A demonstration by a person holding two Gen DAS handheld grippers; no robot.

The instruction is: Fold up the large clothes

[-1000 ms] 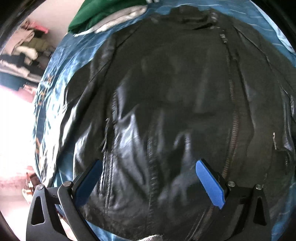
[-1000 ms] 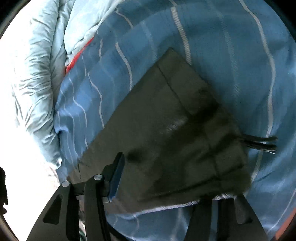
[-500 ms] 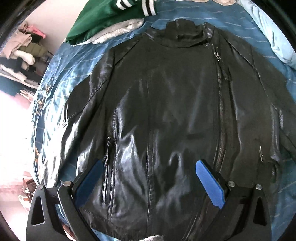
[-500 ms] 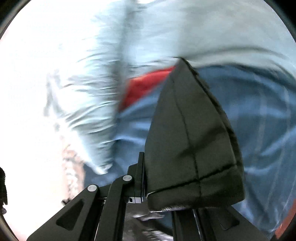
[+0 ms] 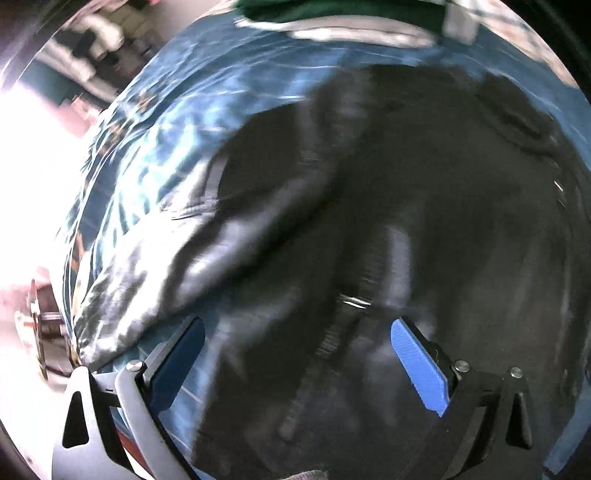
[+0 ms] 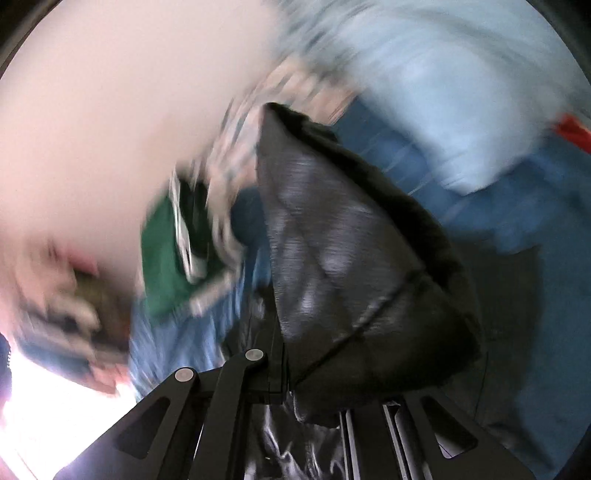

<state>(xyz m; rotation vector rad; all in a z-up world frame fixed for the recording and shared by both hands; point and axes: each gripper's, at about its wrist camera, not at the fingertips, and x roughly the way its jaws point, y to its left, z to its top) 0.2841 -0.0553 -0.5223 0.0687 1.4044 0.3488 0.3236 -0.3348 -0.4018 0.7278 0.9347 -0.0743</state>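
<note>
A black leather jacket [image 5: 424, 221] lies spread on the blue striped bedspread [image 5: 155, 158], its left sleeve [image 5: 236, 243] stretched out toward the bed's left edge. My left gripper [image 5: 295, 362] is open and empty, hovering low over the jacket's lower front beside that sleeve. My right gripper [image 6: 314, 384] is shut on the cuff end of the jacket's other sleeve [image 6: 354, 273] and holds it lifted above the bed. The right wrist view is heavily blurred.
A green garment with white stripes [image 5: 332, 11] lies at the far end of the bed and also shows in the right wrist view [image 6: 166, 258]. A pale blue duvet [image 6: 461, 92] sits at the bed's side. Piled clothes [image 5: 85, 48] stand beyond the left edge.
My right gripper closed on the sleeve cuff, lifted it off the bedspread and swung it round toward the jacket. My left gripper moved left and lower toward the left sleeve, still open.
</note>
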